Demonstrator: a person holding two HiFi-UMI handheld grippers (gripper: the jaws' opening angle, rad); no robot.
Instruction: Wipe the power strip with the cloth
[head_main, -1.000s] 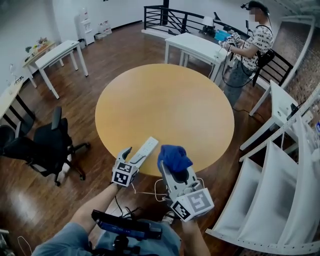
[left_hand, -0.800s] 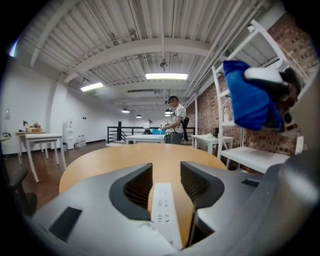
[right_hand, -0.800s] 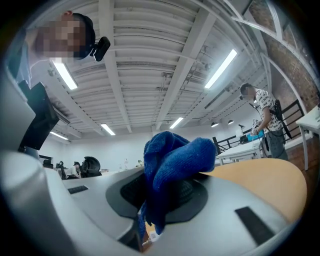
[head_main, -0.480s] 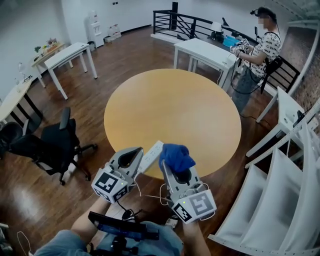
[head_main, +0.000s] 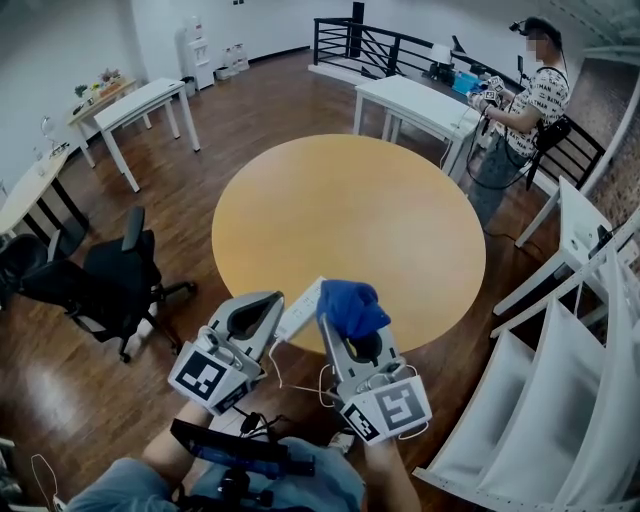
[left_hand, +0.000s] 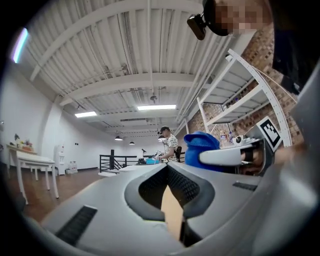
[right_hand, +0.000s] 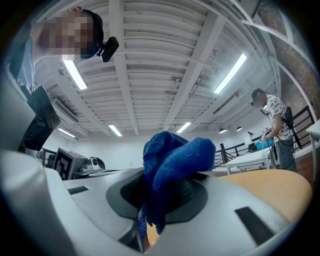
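The left tool (head_main: 268, 306) has just drawn its jaws together, nothing visible between them. It sits beside the white power strip (head_main: 302, 305), which lies at the round bench's (head_main: 350, 215) near edge. The right tool (head_main: 347, 325) grips the blue cloth (head_main: 350, 303) just right of the strip. Around them are a black office chair (head_main: 100, 285) and white shelving (head_main: 560, 390), with a person (head_main: 530, 100) far off.

No text, label or number is readable.
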